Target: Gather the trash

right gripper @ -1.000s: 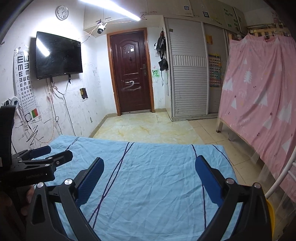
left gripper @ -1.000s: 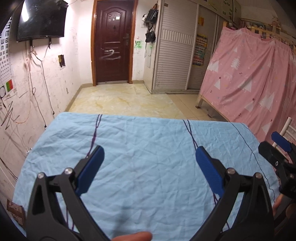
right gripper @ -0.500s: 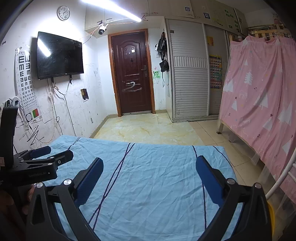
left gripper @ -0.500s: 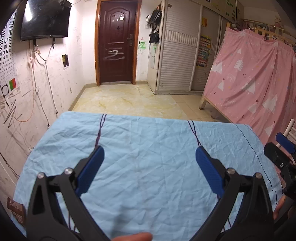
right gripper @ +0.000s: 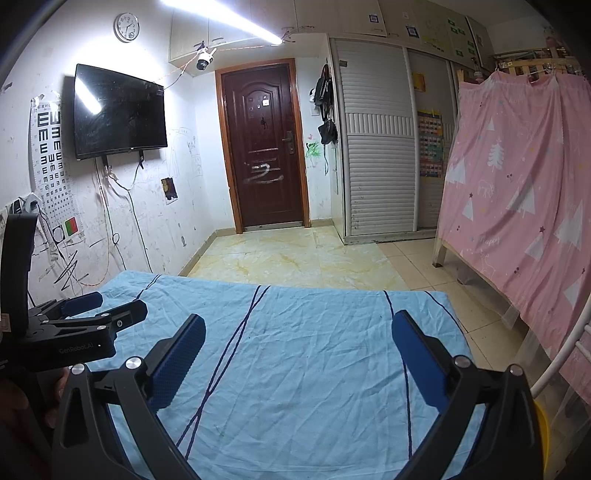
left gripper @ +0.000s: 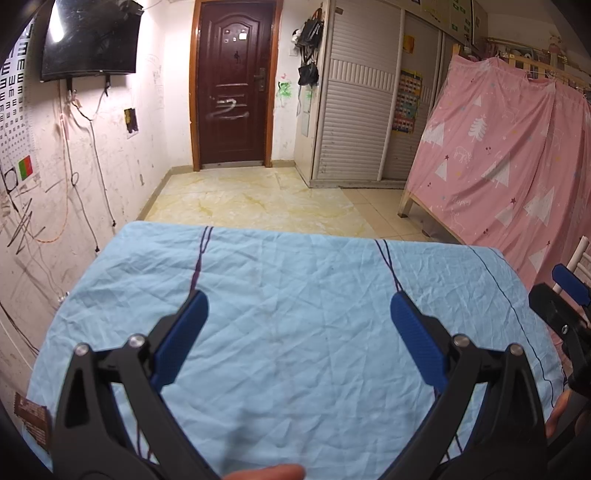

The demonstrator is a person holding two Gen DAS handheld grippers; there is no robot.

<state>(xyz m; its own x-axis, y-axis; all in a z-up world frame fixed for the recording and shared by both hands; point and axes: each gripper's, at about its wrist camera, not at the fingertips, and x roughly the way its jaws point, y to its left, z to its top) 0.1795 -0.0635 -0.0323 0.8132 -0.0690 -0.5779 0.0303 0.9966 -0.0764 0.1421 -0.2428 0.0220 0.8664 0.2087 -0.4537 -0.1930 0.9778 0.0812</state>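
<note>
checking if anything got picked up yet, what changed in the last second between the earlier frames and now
Nothing was taken hold of or let go. Both views tilted up a little: the door sits lower and the blue cloth has slid down in each picture. The left tool and right tool stay open and empty above the cloth, and the brown wrapper still lies at its left edge.

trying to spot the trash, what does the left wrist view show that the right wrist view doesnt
Only the left wrist view shows a brown wrapper at the near left edge of the blue sheet, likely trash. Only the right wrist view shows the wall clock, the ceiling light and something yellow at the lower right. Both show the sheet, the dark door, the TV, the pink curtain, and the open left gripper and right gripper.
</note>
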